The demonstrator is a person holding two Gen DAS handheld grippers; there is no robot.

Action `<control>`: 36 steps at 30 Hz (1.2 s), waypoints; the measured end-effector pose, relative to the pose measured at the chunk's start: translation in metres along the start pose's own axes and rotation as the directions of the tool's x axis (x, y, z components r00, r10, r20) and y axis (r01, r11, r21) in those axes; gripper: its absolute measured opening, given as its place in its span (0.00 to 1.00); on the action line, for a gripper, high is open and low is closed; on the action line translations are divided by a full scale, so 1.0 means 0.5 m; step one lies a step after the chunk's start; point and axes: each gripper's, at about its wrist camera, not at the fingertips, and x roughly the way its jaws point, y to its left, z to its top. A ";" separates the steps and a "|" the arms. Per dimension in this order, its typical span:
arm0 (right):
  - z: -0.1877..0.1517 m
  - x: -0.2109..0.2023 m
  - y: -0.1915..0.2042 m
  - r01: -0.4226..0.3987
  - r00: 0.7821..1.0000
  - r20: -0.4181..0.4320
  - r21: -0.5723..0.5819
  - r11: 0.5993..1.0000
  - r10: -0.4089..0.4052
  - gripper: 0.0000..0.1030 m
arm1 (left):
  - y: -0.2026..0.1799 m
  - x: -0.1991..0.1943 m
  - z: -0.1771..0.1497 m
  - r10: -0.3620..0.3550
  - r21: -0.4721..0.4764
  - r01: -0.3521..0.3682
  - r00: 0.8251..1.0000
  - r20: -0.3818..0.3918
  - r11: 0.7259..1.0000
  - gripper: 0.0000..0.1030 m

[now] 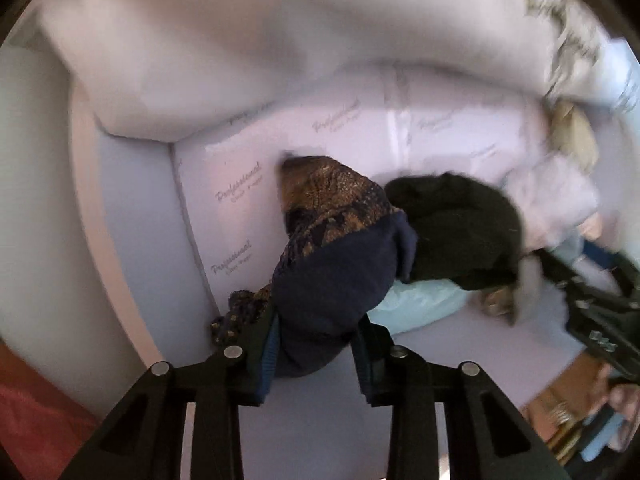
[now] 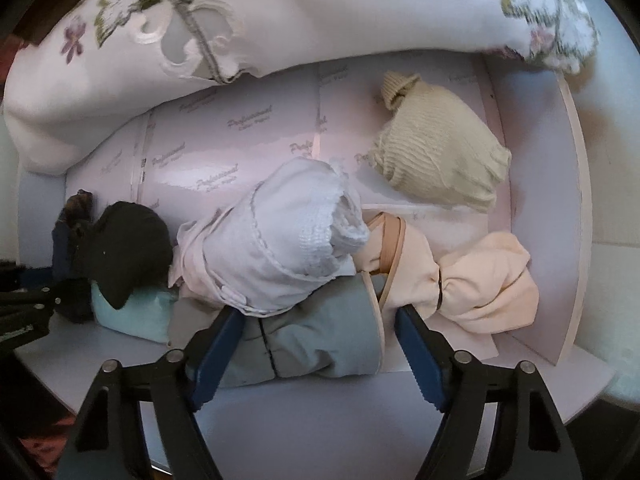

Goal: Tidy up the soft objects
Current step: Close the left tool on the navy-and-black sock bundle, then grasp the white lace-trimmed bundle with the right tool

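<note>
1. left wrist view looks down into a white drawer [image 1: 132, 208] lined with printed paper; the left gripper [image 1: 316, 344] has its jaws closed on a dark navy roll [image 1: 332, 296] of cloth, the blue pads pressing both its sides.
2. a brown patterned fabric [image 1: 332, 196] is wrapped with that roll and reaches up towards the lining at the back wall.
3. just right of it lies a black bundle [image 1: 452, 232], resting partly on a light blue piece [image 1: 416, 300].
4. the right gripper [image 1: 596, 312] shows blurred at the right edge of this view.
5. right wrist view: the right gripper [image 2: 320, 344] stands with its jaws wide apart around a grey-blue roll [image 2: 316, 344]; i cannot tell whether the pads touch it.
6. a white lacy bundle [image 2: 280, 236] lies on top of that roll, touching it.
7. a peach bundle [image 2: 468, 280] lies right of a thin divider, and a beige knitted bundle [image 2: 440, 152] lies behind it, nearer the back.
8. an embroidered white cloth [image 2: 320, 12] hangs over the drawer's far edge.
</note>
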 end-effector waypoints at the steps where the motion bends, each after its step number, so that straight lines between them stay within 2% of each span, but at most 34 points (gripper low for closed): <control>1: 0.001 -0.002 -0.003 -0.005 1.000 0.002 0.009 1.000 0.005 0.77 | -0.001 -0.011 -0.003 -0.016 -0.005 0.016 1.000 0.018 1.000 0.31; 3: 0.007 -0.008 -0.007 -0.023 1.000 0.006 0.031 0.999 0.023 0.77 | 0.000 -0.022 -0.015 -0.051 -0.025 0.052 0.998 0.031 0.998 0.31; 6: 0.011 -0.022 -0.028 -0.071 0.997 0.016 0.094 0.993 0.070 0.76 | 0.000 0.002 -0.037 -0.026 -0.050 0.026 1.000 0.000 0.998 0.31; 9: 0.022 -0.057 -0.064 -0.165 0.986 0.063 0.185 0.969 0.155 0.77 | -0.008 0.001 -0.042 -0.006 -0.074 0.007 1.000 0.014 0.997 0.31; 12: 0.028 -0.076 -0.075 -0.190 0.980 0.099 0.212 0.958 0.173 0.77 | -0.028 0.007 -0.062 -0.007 -0.110 0.010 1.000 0.030 0.994 0.31; 15: 0.038 -0.073 -0.067 -0.244 0.969 0.094 0.234 0.941 0.228 0.76 | -0.011 -0.002 -0.075 -0.001 -0.121 0.005 0.999 0.036 0.993 0.31; 19: 0.052 -0.050 -0.022 -0.206 0.978 0.052 0.202 0.957 0.200 0.76 | -0.020 -0.019 -0.073 0.023 -0.094 -0.019 0.999 0.040 0.995 0.32; 20: 0.059 -0.041 -0.013 -0.188 0.982 0.044 0.198 0.962 0.183 0.73 | -0.027 -0.011 -0.071 0.026 -0.091 -0.022 0.999 0.040 0.996 0.32; 21: 0.066 -0.032 -0.005 -0.156 0.988 0.043 0.192 0.969 0.150 0.68 | -0.029 -0.013 -0.071 0.028 -0.092 -0.024 0.999 0.040 0.995 0.32; 22: 0.072 -0.025 -0.001 -0.143 0.990 0.042 0.187 0.972 0.137 0.54 | -0.027 -0.013 -0.071 0.026 -0.095 -0.022 0.999 0.039 0.995 0.32; 23: 0.075 -0.017 0.005 -0.144 0.990 0.037 0.178 0.974 0.139 0.46 | -0.026 -0.013 -0.071 0.023 -0.099 -0.019 0.999 0.038 0.995 0.32; 26: 0.074 -0.028 0.028 -0.128 0.991 0.056 0.125 0.984 0.122 0.36 | -0.022 -0.026 -0.067 0.019 -0.104 -0.015 0.999 0.035 0.994 0.32; 31: 0.054 -0.091 0.046 -0.090 0.987 0.142 0.063 0.994 0.080 0.32 | -0.021 -0.022 -0.068 0.017 -0.110 -0.013 0.999 0.038 0.994 0.32; 36: 0.041 -0.168 0.037 -0.096 0.969 0.232 0.060 0.994 0.080 0.32 | -0.016 -0.013 -0.070 0.011 -0.110 -0.006 0.999 0.045 0.994 0.32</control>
